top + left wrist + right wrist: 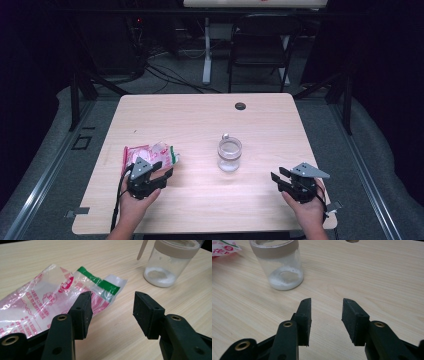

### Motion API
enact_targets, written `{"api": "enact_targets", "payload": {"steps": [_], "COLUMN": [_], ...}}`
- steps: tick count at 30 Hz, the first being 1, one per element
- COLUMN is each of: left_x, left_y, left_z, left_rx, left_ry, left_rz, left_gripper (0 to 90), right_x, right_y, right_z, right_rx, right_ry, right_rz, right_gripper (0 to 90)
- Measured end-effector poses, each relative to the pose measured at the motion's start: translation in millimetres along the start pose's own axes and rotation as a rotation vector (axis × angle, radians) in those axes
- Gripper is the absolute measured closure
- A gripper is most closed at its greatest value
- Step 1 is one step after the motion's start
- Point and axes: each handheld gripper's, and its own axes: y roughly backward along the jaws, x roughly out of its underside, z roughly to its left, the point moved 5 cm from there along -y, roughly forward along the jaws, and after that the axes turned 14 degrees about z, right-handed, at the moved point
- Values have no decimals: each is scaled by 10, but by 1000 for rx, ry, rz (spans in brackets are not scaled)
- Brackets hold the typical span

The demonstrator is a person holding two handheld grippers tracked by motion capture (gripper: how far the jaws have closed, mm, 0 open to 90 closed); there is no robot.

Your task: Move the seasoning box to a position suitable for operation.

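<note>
Left gripper (111, 312) (open) beside bag (50, 300).

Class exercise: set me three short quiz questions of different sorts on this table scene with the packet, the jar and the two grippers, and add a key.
1. True or false: the left gripper is shut on the packet.
2. What lies in the bottom of the jar? A) white powder B) red beans C) water
3. Fill in: the right gripper has its jaws ____ with nothing between them.

Key: 1. False; its jaws stand apart, one beside the packet's edge. 2. A. 3. open.
</note>
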Motion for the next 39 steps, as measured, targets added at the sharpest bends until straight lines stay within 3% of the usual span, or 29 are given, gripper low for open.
{"api": "enact_targets", "payload": {"steps": [2,6,11,15,19,22,25,32,39], "left_x": [-21,-58,-226,-355,-449,-552,-642,-814,-852], "left_y": [-4,-10,-41,-147,-249,-366,-494,-848,-1065], "left_z": [-20,-82,-276,-422,-512,-584,-630,-696,-744], "left_rx": [-5,24,39,74,102,126,119,91,85], "left_ry": [-6,5,-31,-46,-22,11,21,7,18], "left_rz": [7,2,18,33,30,30,37,86,122], "left_gripper": [500,593,715,813,896,900,900,900,900], "right_x": [-13,-64,-216,-336,-405,-452,-547,-718,-791], "right_y": [1,-9,-23,-95,-177,-283,-407,-646,-836], "right_z": [16,69,99,132,192,251,274,224,281], "right_rx": [-2,-2,0,-20,-34,-56,-67,-93,-101], "right_ry": [4,24,34,50,85,102,103,62,78], "right_rz": [-2,-6,-32,-20,-15,-7,-3,-4,-8], "right_gripper": [598,591,579,686,757,818,888,900,900]}}
